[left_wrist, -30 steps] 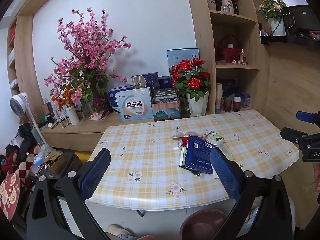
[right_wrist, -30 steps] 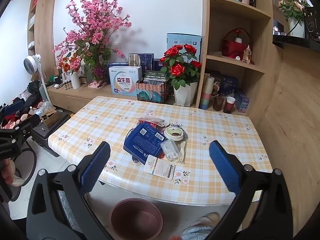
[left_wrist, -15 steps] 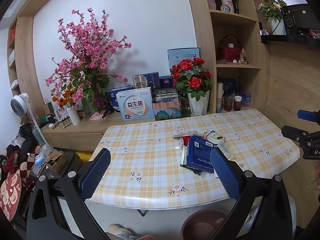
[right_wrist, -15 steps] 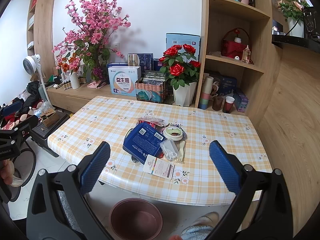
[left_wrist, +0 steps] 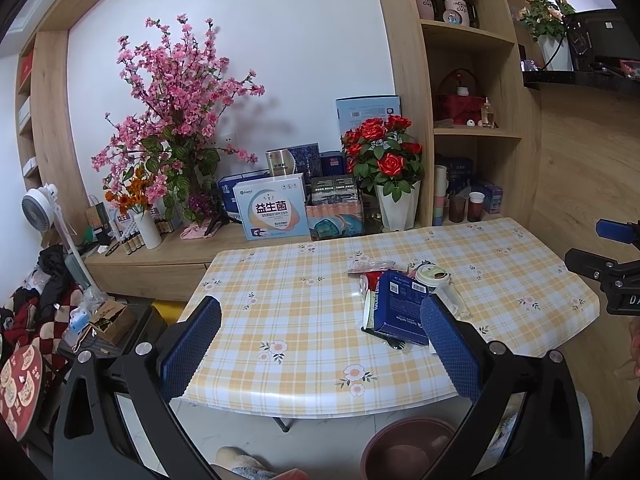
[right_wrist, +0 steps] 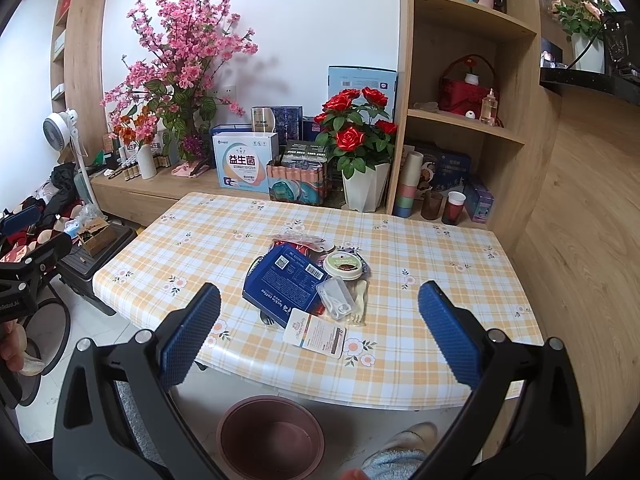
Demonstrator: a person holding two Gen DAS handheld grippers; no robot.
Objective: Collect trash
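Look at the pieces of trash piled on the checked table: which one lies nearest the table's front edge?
The white printed card. It lies flat in front of the blue coffee box, closer to the edge than the clear plastic case or round lid.

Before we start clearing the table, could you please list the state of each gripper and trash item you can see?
Left gripper: open, empty, short of the table.
Right gripper: open, empty.
Blue box: lying flat on the table.
Round lid: lying beside the box.
Clear plastic case: closed, leaning on the box.
White card: flat near the table's edge.
Brown bin: on the floor, looks empty.
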